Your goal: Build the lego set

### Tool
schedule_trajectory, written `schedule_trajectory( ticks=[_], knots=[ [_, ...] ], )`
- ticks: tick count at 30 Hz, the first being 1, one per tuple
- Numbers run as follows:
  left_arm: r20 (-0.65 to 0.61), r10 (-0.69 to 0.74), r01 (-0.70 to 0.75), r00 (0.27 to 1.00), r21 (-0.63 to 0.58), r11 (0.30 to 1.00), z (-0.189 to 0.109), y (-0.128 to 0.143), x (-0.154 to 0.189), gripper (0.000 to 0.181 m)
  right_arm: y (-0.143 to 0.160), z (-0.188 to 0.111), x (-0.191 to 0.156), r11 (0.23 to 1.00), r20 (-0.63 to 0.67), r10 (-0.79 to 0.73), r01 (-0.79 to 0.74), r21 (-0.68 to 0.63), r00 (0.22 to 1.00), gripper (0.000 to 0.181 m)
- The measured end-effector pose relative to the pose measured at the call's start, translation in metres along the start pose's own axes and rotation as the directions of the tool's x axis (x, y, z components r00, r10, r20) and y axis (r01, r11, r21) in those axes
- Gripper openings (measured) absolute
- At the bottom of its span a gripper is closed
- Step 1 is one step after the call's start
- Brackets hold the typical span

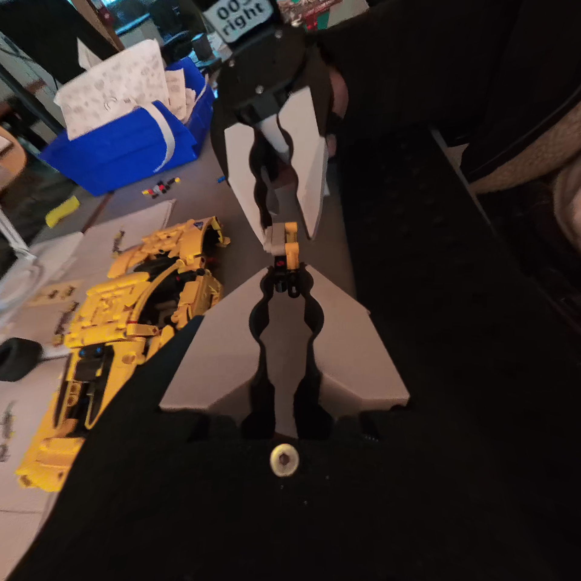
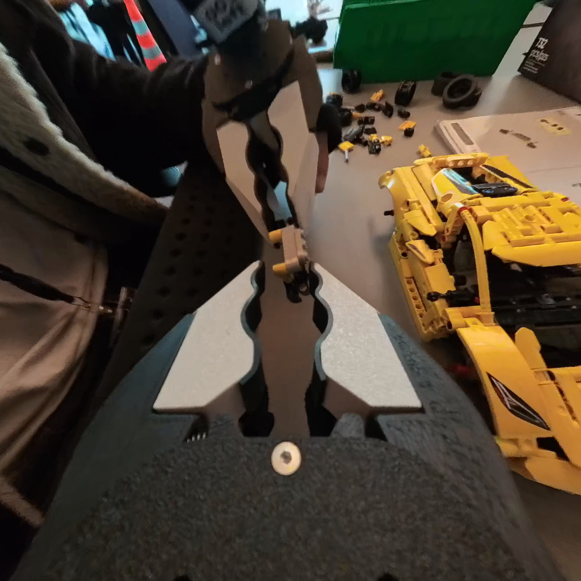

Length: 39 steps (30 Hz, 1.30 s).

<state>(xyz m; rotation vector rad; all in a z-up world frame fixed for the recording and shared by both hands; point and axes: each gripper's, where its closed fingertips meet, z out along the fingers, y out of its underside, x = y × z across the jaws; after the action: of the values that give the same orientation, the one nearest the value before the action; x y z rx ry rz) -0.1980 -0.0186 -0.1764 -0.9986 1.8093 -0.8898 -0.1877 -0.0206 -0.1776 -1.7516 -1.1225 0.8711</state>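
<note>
A small lego sub-assembly (image 1: 290,243) of yellow, grey and black pieces is held in the air between my two grippers, which face each other tip to tip. My left gripper (image 1: 286,268) is shut on its black end. My right gripper (image 1: 283,234) comes in from above and holds the grey and yellow end. In the right wrist view the sub-assembly (image 2: 294,250) sits between my right gripper (image 2: 286,266) and my left gripper (image 2: 283,232). The large yellow lego car (image 1: 125,314) lies on the table to the left; in the right wrist view it (image 2: 487,257) lies to the right.
A blue bin (image 1: 125,154) with paper sheets stands at the back, with loose small pieces (image 1: 160,187) in front of it and a black tyre (image 1: 15,358) at the left edge. A green box (image 2: 424,37), tyres (image 2: 462,91), scattered parts (image 2: 371,125) and an instruction booklet (image 2: 503,132) lie beyond the car. Less than 4 cm separates the two grippers' tips.
</note>
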Motion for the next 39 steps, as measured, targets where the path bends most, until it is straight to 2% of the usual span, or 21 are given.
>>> schedule_trajectory(
  ticks=[3,5,9,12,15,17,18,21,25,29,32,35,37,39],
  knots=[
    [0.071,0.142,-0.140,0.987,-0.027,0.990,0.003,0.002,-0.003,0.015,-0.007,-0.002,-0.004,0.991,0.088,0.122,-0.126,0.044,0.989,0.040],
    [0.087,0.204,-0.201,0.975,-0.041,0.979,0.005,0.002,-0.002,0.015,0.000,0.001,-0.001,0.986,0.089,0.166,-0.167,-0.002,0.982,0.041],
    [0.097,0.283,-0.278,0.954,-0.058,0.959,0.008,0.004,0.002,0.016,-0.001,0.000,0.005,0.996,0.023,0.089,-0.089,0.002,0.996,0.022],
    [0.126,0.355,-0.347,0.926,-0.080,0.934,0.009,0.006,0.000,0.016,-0.005,-0.005,0.007,0.992,0.036,0.120,-0.121,0.032,0.992,0.022],
    [0.126,0.387,-0.379,0.913,-0.083,0.922,0.011,0.005,0.003,0.015,0.003,0.001,0.000,0.994,0.062,0.112,-0.112,-0.016,0.992,0.025],
    [0.125,0.404,-0.394,0.906,-0.094,0.914,0.013,0.008,0.004,0.016,0.004,0.001,0.000,0.997,0.041,0.067,-0.065,-0.029,0.997,0.013],
    [0.128,0.403,-0.393,0.906,-0.098,0.914,0.013,0.008,0.003,0.016,0.004,0.001,0.001,0.998,0.034,0.058,-0.057,-0.030,0.998,0.013],
    [0.132,0.301,-0.283,0.945,-0.137,0.949,0.014,0.014,-0.001,0.016,0.006,0.002,0.004,0.996,0.023,0.077,-0.076,-0.051,0.997,0.012],
    [0.137,0.094,-0.074,0.986,-0.148,0.986,0.008,0.021,-0.007,0.017,0.014,0.001,0.017,0.995,-0.075,0.013,-0.020,-0.102,0.997,0.011],
    [0.197,-0.141,0.171,0.970,-0.142,0.975,-0.007,0.031,-0.025,0.018,0.029,0.005,0.023,0.981,-0.131,-0.061,0.035,-0.193,0.990,0.011],
    [0.200,-0.386,0.416,0.901,-0.138,0.899,-0.016,0.039,-0.030,0.024,0.037,0.011,0.025,0.948,-0.176,-0.205,0.151,-0.279,0.963,0.011],
    [0.218,-0.569,0.588,0.793,-0.027,0.808,-0.026,0.027,-0.033,0.025,0.043,0.013,0.027,0.924,-0.200,-0.276,0.202,-0.326,0.940,0.011],
    [0.263,-0.623,0.636,0.736,0.044,0.770,-0.034,0.022,-0.036,0.025,0.048,0.015,0.027,0.921,-0.191,-0.264,0.188,-0.342,0.945,0.011],
    [0.343,-0.626,0.652,0.700,0.051,0.757,-0.039,0.030,-0.038,0.027,0.051,0.016,0.027,0.919,-0.184,-0.251,0.175,-0.353,0.950,0.008]
  ],
)
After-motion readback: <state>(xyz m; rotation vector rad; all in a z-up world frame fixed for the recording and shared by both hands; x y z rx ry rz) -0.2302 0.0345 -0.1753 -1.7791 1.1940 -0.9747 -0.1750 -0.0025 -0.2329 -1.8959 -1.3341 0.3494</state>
